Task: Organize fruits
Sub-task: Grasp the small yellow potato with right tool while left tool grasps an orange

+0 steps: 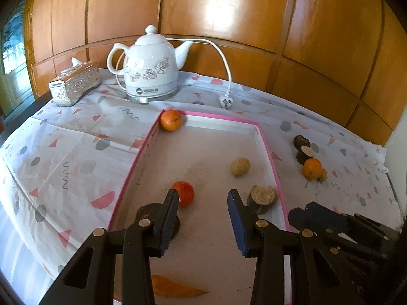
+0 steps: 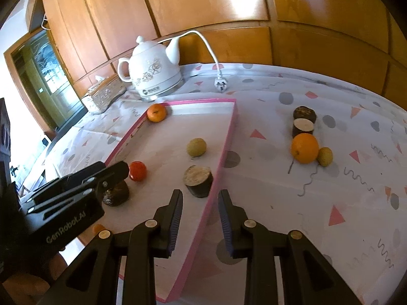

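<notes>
A pink-rimmed tray (image 1: 269, 152) (image 2: 226, 137) lies on the patterned cloth. In it are an orange (image 1: 171, 120) (image 2: 157, 112) in the far corner, a yellowish fruit (image 1: 240, 167) (image 2: 196, 147), a red fruit (image 1: 185, 193) (image 2: 137, 170), a cut dark piece (image 1: 262, 198) (image 2: 199, 180) and another dark piece (image 1: 145, 211) (image 2: 116, 195). On the cloth to the right are two dark pieces (image 2: 304, 120), an orange (image 1: 312, 168) (image 2: 304, 148) and a small yellowish fruit (image 2: 324, 156). My left gripper (image 1: 203, 195) is open and empty over the tray. My right gripper (image 2: 200, 193) is open over the tray's right rim.
A white electric kettle (image 1: 150, 66) (image 2: 152, 71) with its loose cord and plug (image 1: 226, 101) stands at the back. A silver tissue box (image 1: 73, 84) sits at the back left. Wooden panelling rises behind the table. An orange slice shape (image 1: 175, 288) lies near the tray's front.
</notes>
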`<act>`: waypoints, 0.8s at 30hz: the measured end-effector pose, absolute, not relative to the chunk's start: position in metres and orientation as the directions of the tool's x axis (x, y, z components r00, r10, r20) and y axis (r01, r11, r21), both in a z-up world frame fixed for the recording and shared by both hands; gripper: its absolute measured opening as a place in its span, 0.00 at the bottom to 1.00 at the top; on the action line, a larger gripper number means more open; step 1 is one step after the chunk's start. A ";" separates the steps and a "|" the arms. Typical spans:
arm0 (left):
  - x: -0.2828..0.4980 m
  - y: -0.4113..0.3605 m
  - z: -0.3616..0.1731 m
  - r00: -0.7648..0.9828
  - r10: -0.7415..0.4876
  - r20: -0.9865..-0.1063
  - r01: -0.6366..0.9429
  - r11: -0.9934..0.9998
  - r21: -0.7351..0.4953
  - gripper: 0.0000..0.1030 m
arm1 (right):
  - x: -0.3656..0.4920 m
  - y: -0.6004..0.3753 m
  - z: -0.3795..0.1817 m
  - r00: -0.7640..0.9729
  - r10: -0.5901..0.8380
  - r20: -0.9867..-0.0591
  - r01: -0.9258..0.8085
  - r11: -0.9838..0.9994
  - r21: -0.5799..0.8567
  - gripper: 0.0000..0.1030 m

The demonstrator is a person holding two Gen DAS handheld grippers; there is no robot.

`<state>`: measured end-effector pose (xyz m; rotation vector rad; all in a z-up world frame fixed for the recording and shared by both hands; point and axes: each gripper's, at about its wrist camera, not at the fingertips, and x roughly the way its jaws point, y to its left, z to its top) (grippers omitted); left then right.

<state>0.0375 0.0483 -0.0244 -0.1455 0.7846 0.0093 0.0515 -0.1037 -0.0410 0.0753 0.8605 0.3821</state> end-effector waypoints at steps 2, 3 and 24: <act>0.036 0.045 -0.026 0.706 -0.051 -0.707 -0.052 0.991 -0.123 0.40 | 0.051 -0.106 -0.042 0.594 0.348 -0.725 -0.288 0.934 0.213 0.28; 0.036 0.043 -0.027 0.704 -0.054 -0.708 -0.046 0.992 -0.121 0.42 | 0.051 -0.106 -0.042 0.596 0.345 -0.725 -0.285 0.935 0.211 0.28; 0.029 0.003 -0.033 0.690 -0.122 -0.713 0.081 0.993 -0.092 0.45 | 0.064 -0.220 -0.072 0.637 0.136 -0.759 0.030 0.979 0.200 0.32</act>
